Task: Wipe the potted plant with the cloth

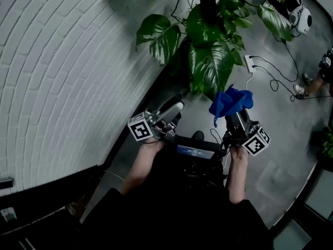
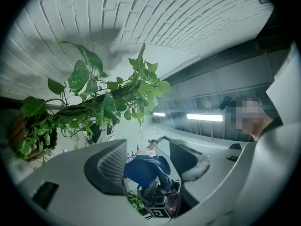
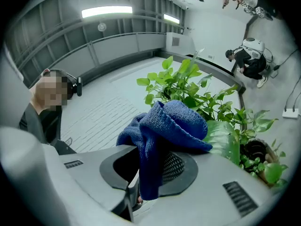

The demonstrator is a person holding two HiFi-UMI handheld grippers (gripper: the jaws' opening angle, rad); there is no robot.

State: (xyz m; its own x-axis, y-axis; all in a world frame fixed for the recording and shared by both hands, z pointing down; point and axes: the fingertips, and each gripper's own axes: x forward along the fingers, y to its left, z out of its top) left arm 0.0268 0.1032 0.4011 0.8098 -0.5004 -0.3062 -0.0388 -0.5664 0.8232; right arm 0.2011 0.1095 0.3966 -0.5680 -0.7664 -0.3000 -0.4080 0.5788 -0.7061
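Observation:
The potted plant (image 1: 210, 61) with large green leaves stands just ahead of both grippers, beside the white brick wall. My right gripper (image 1: 235, 116) is shut on a blue cloth (image 1: 231, 102), held up close under the lowest leaves. In the right gripper view the cloth (image 3: 162, 131) is bunched between the jaws and drapes over them, with the plant (image 3: 188, 86) and its dark pot (image 3: 256, 149) right behind. My left gripper (image 1: 174, 108) is open and empty, level with the right one. In the left gripper view the cloth (image 2: 143, 168) shows through the gap between the jaws, the plant (image 2: 94, 98) up left.
A curved white brick wall (image 1: 62, 61) fills the left. A white power strip (image 1: 250, 62) with black cables lies on the grey floor right of the plant. White gear (image 1: 301, 14) and a person's shoe (image 1: 299, 90) are at far right. Another small plant (image 1: 328, 142) stands by the right edge.

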